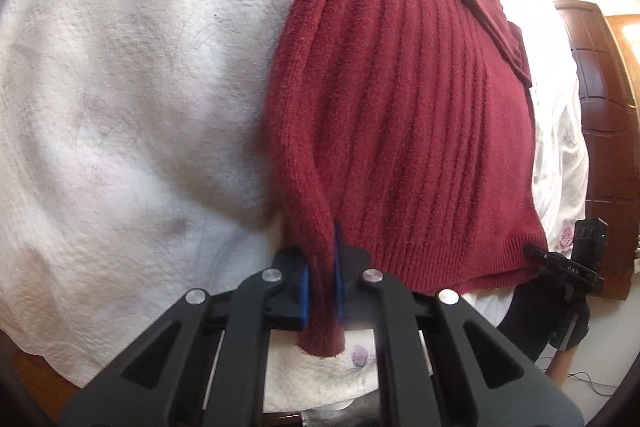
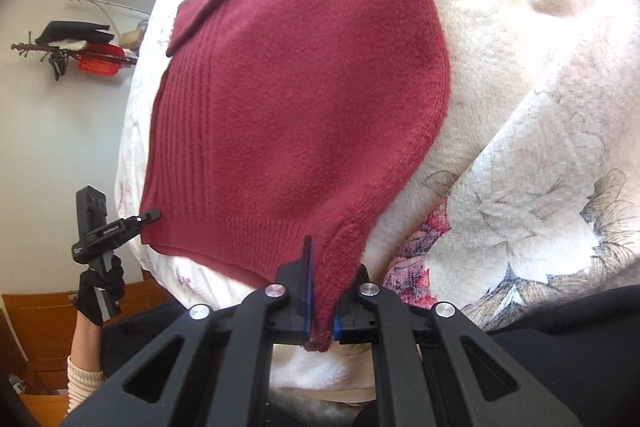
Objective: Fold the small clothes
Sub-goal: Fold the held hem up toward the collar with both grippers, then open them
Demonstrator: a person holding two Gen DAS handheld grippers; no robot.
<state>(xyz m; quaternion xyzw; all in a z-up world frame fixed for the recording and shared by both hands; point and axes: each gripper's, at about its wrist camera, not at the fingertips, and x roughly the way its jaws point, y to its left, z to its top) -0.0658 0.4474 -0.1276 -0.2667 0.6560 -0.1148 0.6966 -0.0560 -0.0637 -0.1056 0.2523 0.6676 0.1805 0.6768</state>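
A dark red ribbed knit sweater (image 1: 400,107) lies spread on a white bedspread (image 1: 120,87), with a flap folded across its top. My left gripper (image 1: 322,281) is shut on a bunched strip at the sweater's near left edge, which hangs between the blue pads. My right gripper (image 2: 322,297) is shut on the sweater's (image 2: 300,87) near right corner, pulled into a point. Each view shows the other gripper at the far hem corner: the right gripper (image 1: 534,251) and the left gripper (image 2: 150,215), held by a black-gloved hand (image 2: 98,291).
The bedspread has a floral print (image 2: 520,207) on the right side and near its front edge. A brown wooden door (image 1: 600,107) stands beyond the bed. A wall shelf (image 2: 80,47) with dark and red items hangs at the left.
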